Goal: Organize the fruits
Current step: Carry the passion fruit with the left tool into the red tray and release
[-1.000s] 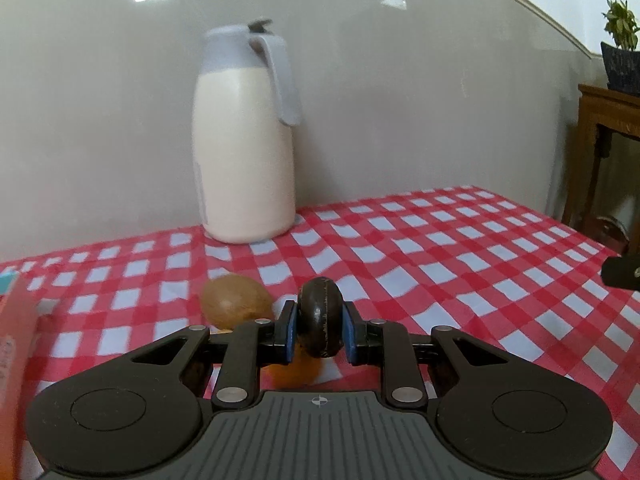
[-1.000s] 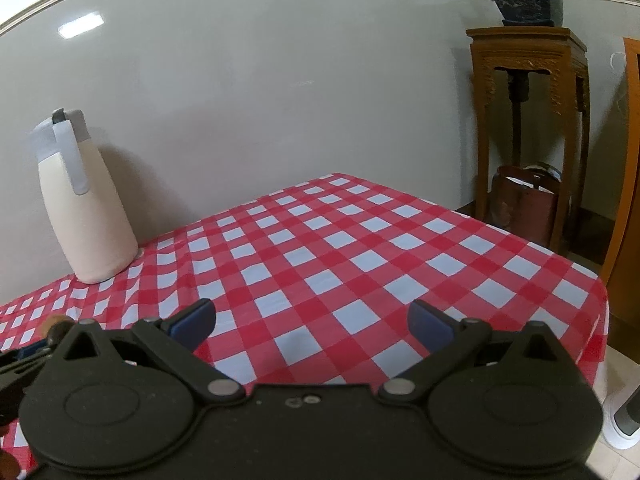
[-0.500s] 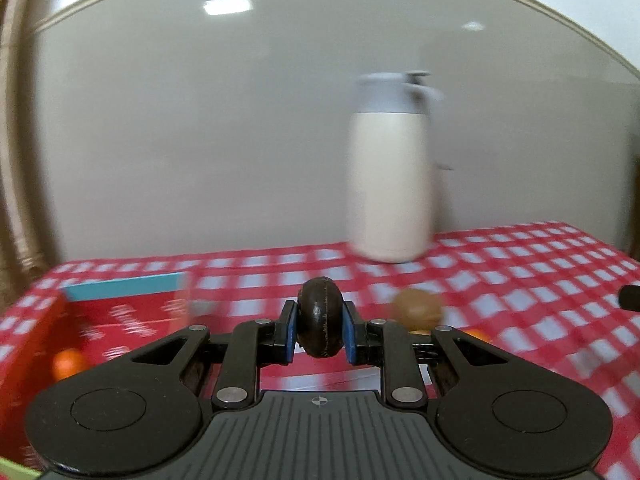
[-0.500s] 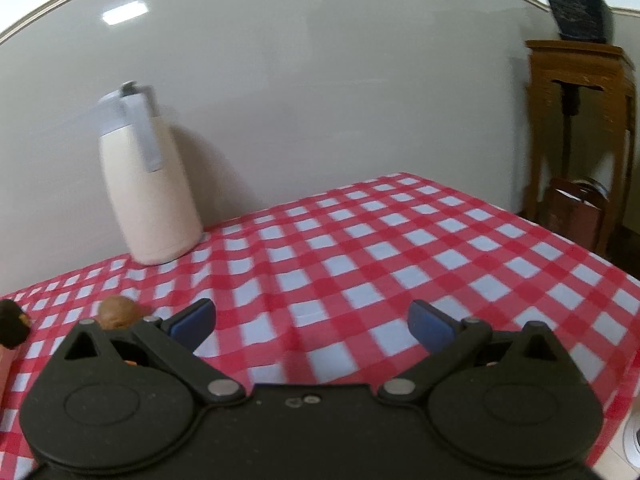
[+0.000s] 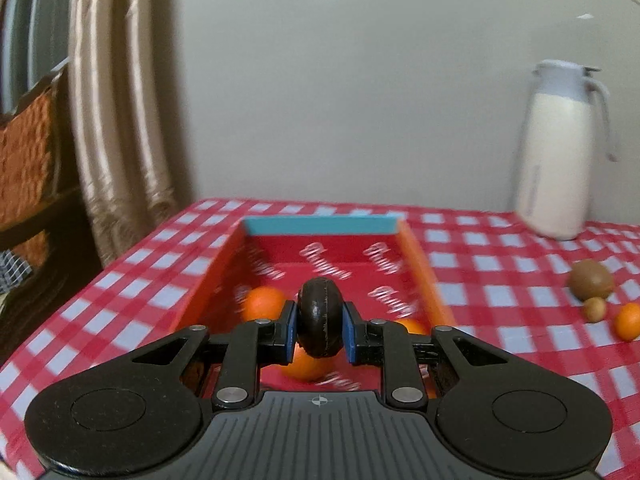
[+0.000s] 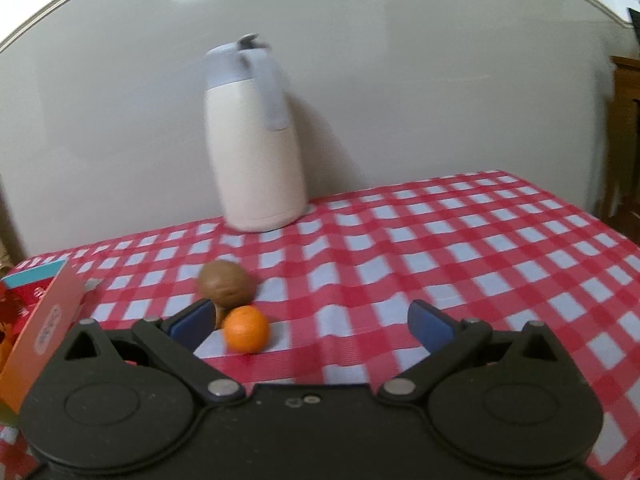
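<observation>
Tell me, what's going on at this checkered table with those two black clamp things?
A person is sorting fruit into a red box with a hand-held gripper in each hand. The left gripper is shut on a dark round fruit, held over the box, where some oranges already lie. The right gripper is open and empty, facing the fruit left on the tablecloth: a brown fruit and an orange beside it. A cream jug stands by the wall.

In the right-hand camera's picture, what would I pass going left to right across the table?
Red box → brown fruit → orange → white jug, standing further back → bare checked tablecloth.
</observation>
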A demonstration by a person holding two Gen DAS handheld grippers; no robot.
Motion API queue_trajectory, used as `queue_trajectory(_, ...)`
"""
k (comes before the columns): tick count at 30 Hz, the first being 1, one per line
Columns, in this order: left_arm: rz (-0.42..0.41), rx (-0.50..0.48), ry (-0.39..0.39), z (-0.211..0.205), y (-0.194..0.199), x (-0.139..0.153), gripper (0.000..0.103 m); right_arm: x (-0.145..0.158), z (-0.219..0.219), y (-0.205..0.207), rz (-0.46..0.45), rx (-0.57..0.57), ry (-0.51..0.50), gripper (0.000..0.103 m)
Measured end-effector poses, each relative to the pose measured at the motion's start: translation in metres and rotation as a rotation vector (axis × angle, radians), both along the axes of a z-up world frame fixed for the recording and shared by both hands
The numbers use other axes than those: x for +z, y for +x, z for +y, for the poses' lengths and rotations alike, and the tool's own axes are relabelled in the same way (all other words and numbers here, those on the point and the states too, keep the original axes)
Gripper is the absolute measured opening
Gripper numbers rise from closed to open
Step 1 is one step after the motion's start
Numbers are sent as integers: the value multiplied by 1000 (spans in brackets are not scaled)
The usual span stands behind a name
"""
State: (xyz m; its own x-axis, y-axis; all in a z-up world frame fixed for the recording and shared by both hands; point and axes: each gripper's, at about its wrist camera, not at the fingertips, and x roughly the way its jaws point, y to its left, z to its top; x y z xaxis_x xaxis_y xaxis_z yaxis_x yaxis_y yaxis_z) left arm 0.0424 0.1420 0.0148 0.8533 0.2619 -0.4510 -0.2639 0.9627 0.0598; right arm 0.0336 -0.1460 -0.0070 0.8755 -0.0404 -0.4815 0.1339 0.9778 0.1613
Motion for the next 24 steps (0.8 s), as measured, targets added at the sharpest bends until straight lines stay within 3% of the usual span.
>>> queue_trajectory(9, -9, 63, -7, 25, -11, -2, 24, -2, 25, 7, 8, 96, 5, 103)
queue_trajectory(21, -17, 88, -54, 38, -22, -1, 24, -6, 25, 19, 25, 112, 9, 103)
queue_trajectory(22, -28, 84, -51, 37, -24, 0, 27, -6, 24, 20, 27, 109, 10, 103)
queue_trajectory(24, -46, 81, -39, 34, -27, 2, 48, -7, 23, 21, 29, 106, 9, 103)
